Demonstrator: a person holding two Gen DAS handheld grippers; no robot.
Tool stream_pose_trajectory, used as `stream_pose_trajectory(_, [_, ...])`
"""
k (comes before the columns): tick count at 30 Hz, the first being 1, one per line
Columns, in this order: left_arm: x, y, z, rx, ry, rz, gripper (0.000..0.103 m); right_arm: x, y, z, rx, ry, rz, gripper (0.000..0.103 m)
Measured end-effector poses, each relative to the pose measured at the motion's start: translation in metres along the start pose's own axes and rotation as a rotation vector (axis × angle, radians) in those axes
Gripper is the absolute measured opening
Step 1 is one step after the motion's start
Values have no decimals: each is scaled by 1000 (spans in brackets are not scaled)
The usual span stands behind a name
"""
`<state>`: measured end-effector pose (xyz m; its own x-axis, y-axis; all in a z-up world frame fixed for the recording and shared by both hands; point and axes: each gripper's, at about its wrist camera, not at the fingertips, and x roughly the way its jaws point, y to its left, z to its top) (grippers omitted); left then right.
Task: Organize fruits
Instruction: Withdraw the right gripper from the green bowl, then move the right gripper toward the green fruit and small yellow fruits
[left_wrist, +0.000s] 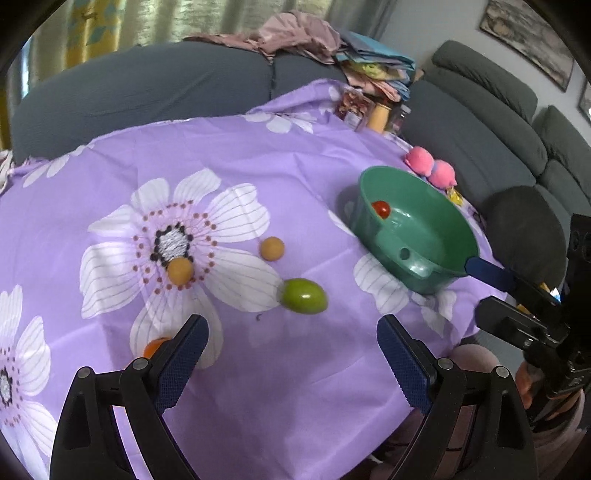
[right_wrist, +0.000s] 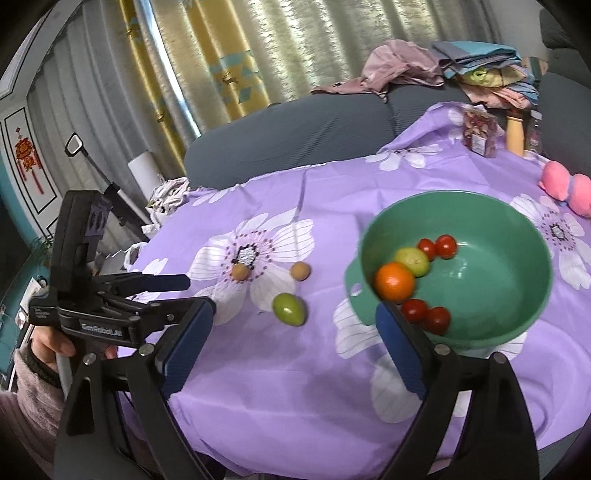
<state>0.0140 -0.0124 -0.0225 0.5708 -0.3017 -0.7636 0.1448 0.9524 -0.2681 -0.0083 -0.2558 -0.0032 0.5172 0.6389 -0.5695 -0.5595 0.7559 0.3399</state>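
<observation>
A: Left gripper (left_wrist: 291, 339) gaped empty, green fruit (left_wrist: 303, 296) just ahead of it.
B: Right gripper (right_wrist: 295, 325) gaped empty too, beside the green bowl (right_wrist: 517, 229). Lettering on the left gripper's body was blurred.

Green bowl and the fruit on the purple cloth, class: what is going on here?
A person is sorting fruit with two hand-held grippers. The green bowl already holds an orange, a green fruit and four small red tomatoes. Another green fruit and two tan round fruits still lie on the flowered tablecloth; an orange one shows behind the left gripper's finger. The left gripper and right gripper both stand open and empty.
</observation>
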Motion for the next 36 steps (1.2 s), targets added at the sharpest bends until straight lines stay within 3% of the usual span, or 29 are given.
stream_pose_trajectory(10, [-3, 25, -16, -66, -30, -26, 93, 14, 25, 6, -35, 19, 9, 90])
stream_pose_trajectory(18, [-9, 42, -20, -107, -50, -2, 93, 27, 43, 10, -74, 34, 30, 90])
stream_pose_trajectory(36, [-7, 52, -19, -134, -49, 17, 93, 47, 42, 8, -76, 68, 36, 90])
